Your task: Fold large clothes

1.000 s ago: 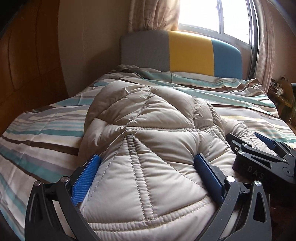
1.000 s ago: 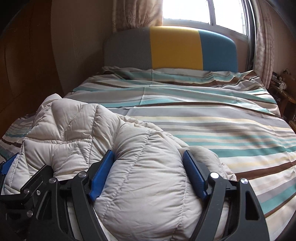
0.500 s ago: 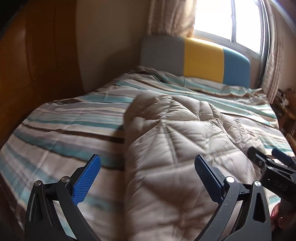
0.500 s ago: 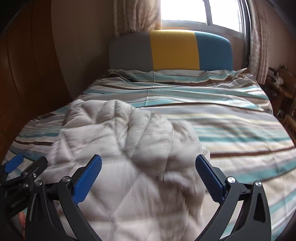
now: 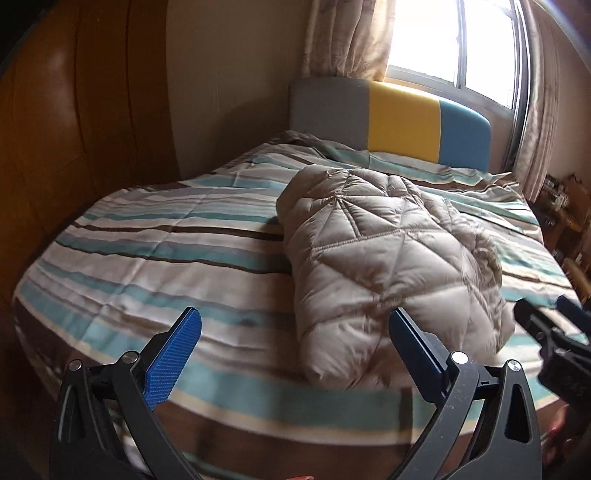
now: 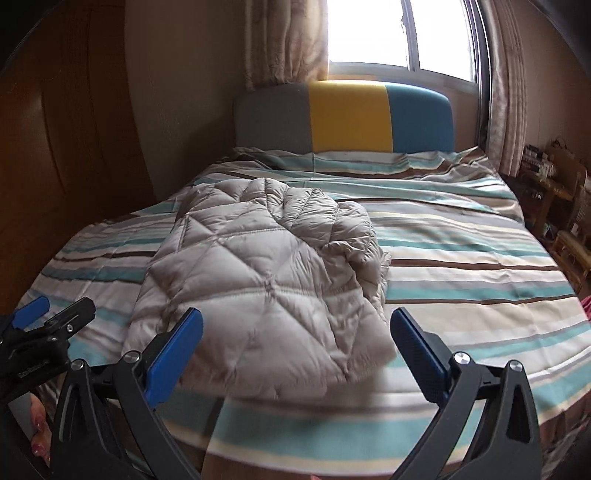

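A beige quilted puffer jacket (image 5: 384, 258) (image 6: 266, 280) lies folded into a bundle on the striped bed (image 5: 166, 236) (image 6: 461, 266), near its foot. My left gripper (image 5: 295, 328) hangs open above the foot of the bed, short of the jacket, its blue pads empty. My right gripper (image 6: 295, 325) is open too, wide, just in front of the jacket's near edge and holding nothing. Each gripper shows in the other's view: the right gripper (image 5: 554, 332) at the right edge of the left wrist view, the left gripper (image 6: 51, 321) at the left edge of the right wrist view.
A grey, yellow and blue headboard (image 6: 343, 114) stands at the far end under a bright window (image 6: 399, 33) with curtains. A wooden wardrobe (image 5: 74, 129) lines the left side. Cluttered wooden furniture (image 6: 554, 184) sits to the right of the bed.
Both grippers let go of the jacket and drew back and up toward the foot of the bed. The jacket now lies free, farther from both cameras.
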